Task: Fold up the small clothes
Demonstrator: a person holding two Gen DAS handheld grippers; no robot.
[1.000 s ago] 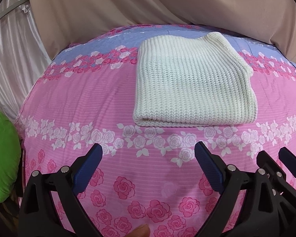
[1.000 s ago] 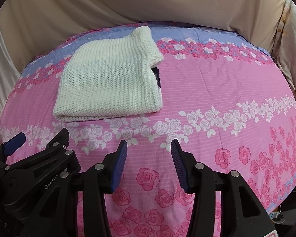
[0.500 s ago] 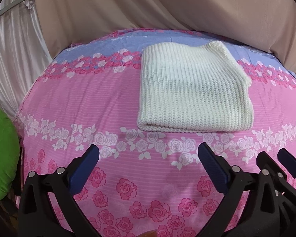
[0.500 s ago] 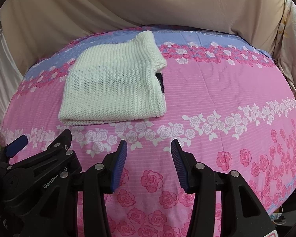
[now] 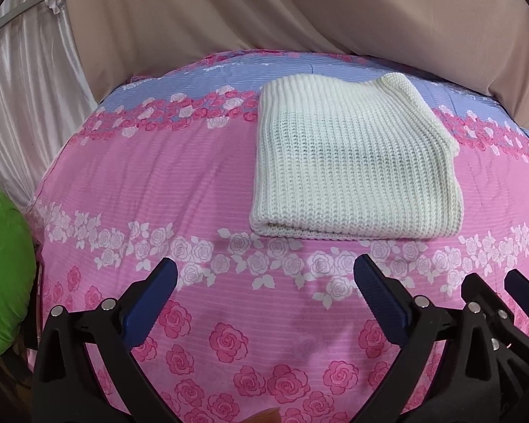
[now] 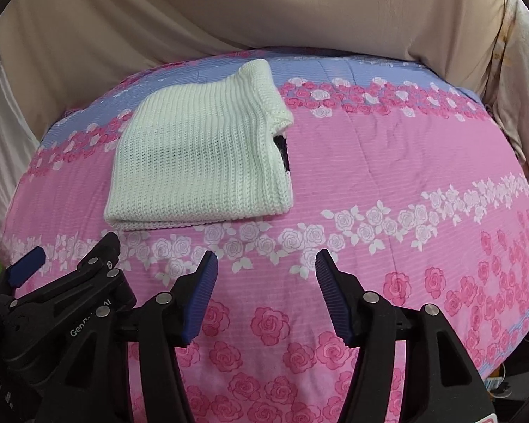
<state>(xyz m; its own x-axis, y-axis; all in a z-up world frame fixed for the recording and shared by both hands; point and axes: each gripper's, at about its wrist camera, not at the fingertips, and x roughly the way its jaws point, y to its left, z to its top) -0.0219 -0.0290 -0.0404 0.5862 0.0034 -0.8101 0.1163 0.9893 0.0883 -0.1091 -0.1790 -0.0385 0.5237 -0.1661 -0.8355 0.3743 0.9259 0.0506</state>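
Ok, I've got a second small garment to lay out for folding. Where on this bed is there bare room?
The floral bedspread is bare right of the folded white knit, out to the beige drape. It is also bare left of the knit, toward the green cushion. The near strip holds both grippers.

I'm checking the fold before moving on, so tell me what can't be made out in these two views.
- Dark patch at the white knit garment's right edge: right wrist view, mostly tucked under the top layer; it is hidden entirely in the left wrist view.
- Inner layers of the fold: both views, covered by the top layer.
- Green object: left wrist view, cut off by the picture's left edge.
- Bedspread's far edge: both views, hidden by beige drapery.
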